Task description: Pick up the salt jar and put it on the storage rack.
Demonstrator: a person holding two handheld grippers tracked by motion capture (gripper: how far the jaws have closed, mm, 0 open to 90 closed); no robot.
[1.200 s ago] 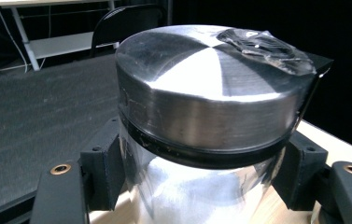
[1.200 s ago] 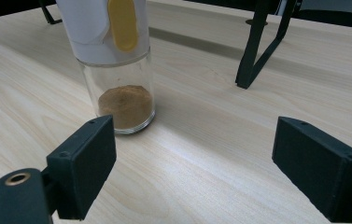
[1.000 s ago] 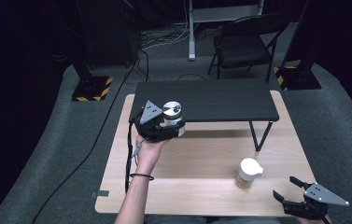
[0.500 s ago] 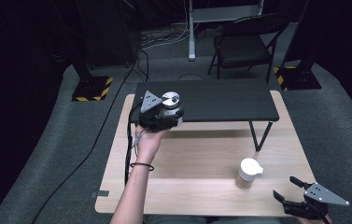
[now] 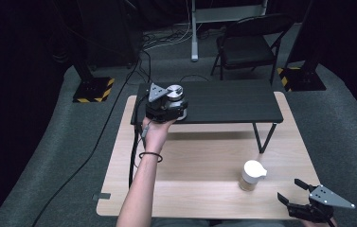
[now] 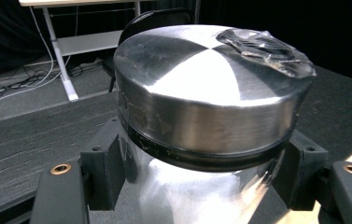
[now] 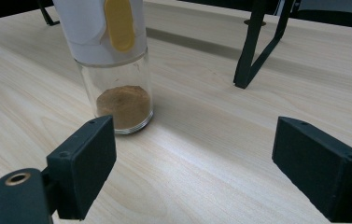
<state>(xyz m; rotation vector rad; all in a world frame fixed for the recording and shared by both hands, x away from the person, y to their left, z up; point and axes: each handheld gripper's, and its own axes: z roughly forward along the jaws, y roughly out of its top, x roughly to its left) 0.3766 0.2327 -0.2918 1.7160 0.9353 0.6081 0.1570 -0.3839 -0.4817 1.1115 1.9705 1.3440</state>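
Steel tin, round, brushed lid with a scrap of clear film at its 1 o'clock edge; in the high view the tin sits at the 10 o'clock part of the table scene, over the left front edge of the black shelf. Left gripper has its jaws clamped on the tin's body just under the lid, one black jaw pressed to each side in the left gripper view. Cannot tell whether the tin's base touches the shelf or hangs just above it. Left hand grips from below, a thin band on the wrist, cable trailing down toward 7 o'clock. The shelf stands on thin black legs on the pale wood table. Spice jar upright at 4 o'clock on the table, white cap, brown powder in the bottom; in the right gripper view the jar shows a yellow tab on the cap and stands beyond the left jaw, not between the jaws. Right gripper low at 5 o'clock near the table's front edge, jaws wide apart, holding nothing, near the jar but apart from it. Beyond the table: grey carpet, a black folding chair at 1 o'clock.
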